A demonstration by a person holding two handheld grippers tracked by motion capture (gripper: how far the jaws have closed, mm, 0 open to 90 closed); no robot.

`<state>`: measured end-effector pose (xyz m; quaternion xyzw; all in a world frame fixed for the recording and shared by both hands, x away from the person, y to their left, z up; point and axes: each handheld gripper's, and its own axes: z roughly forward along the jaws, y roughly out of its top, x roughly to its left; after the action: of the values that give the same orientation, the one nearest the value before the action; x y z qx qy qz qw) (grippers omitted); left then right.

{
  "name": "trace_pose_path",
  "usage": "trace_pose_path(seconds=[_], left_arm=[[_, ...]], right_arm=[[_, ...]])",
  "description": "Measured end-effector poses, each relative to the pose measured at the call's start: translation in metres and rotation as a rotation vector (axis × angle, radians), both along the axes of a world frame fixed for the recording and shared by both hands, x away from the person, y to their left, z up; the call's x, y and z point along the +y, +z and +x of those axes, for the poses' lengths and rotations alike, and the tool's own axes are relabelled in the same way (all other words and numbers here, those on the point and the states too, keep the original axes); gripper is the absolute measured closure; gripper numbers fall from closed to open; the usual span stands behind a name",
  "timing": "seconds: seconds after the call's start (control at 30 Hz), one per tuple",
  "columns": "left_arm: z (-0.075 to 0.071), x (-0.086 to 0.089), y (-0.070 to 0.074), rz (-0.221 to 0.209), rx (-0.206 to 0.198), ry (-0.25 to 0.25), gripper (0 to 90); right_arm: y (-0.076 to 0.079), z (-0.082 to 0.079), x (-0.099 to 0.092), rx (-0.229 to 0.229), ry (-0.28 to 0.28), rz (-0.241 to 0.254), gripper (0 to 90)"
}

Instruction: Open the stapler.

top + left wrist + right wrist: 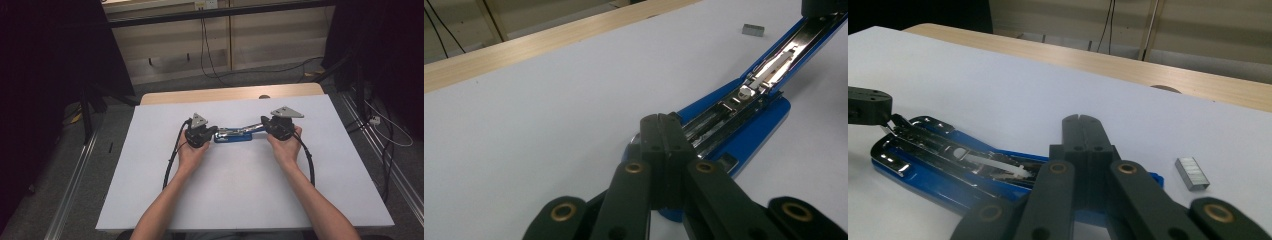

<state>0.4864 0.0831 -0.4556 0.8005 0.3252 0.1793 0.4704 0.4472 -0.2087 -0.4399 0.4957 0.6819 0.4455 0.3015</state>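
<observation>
Both closed jaws press the opened blue stapler (233,135).

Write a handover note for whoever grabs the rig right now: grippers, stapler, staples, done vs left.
Left gripper: jaws shut, tips at one end of the blue stapler; whether they press on it I cannot tell.
Right gripper: jaws shut, nothing between them, over the stapler's other end.
Stapler: lies on the white table between the two grippers, swung open, metal staple channel exposed.
Staple strip: loose on the table beside the stapler, untouched.
Done: stapler opened.
Left, likely: pick up the strip, seat it in the channel, close the stapler.
</observation>
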Motion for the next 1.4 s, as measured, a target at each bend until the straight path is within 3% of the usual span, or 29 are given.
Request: trace_pose_path(seconds=[0.23,0.3,0.53,0.97,1.2,1.4], left_arm=[[0.001,0.001,0.000,-0.020,0.016,0.010,90.0],[0.000,0.000,0.000,-0.002,0.004,0.004,90.0],[0.001,0.000,0.000,-0.012,0.009,0.007,90.0],[0.000,0.000,0.004,-0.033,-0.002,0.011,90.0],[-0.001,-0.001,0.005,-0.019,-0.013,0.010,90.0],[-0.001,0.000,0.006,-0.040,-0.007,0.007,89.7]], right_arm=[[-0.004,0.000,-0.004,0.019,-0.007,-0.012,90.0],[-0.005,0.001,-0.005,0.022,-0.010,-0.018,90.0],[-0.009,0.003,-0.006,0.038,-0.006,-0.028,90.0],[-0.012,0.003,-0.006,0.042,0.006,-0.046,90.0],[-0.012,0.003,-0.006,0.044,0.010,-0.044,90.0],[-0.013,0.003,-0.006,0.046,0.017,-0.041,90.0]])
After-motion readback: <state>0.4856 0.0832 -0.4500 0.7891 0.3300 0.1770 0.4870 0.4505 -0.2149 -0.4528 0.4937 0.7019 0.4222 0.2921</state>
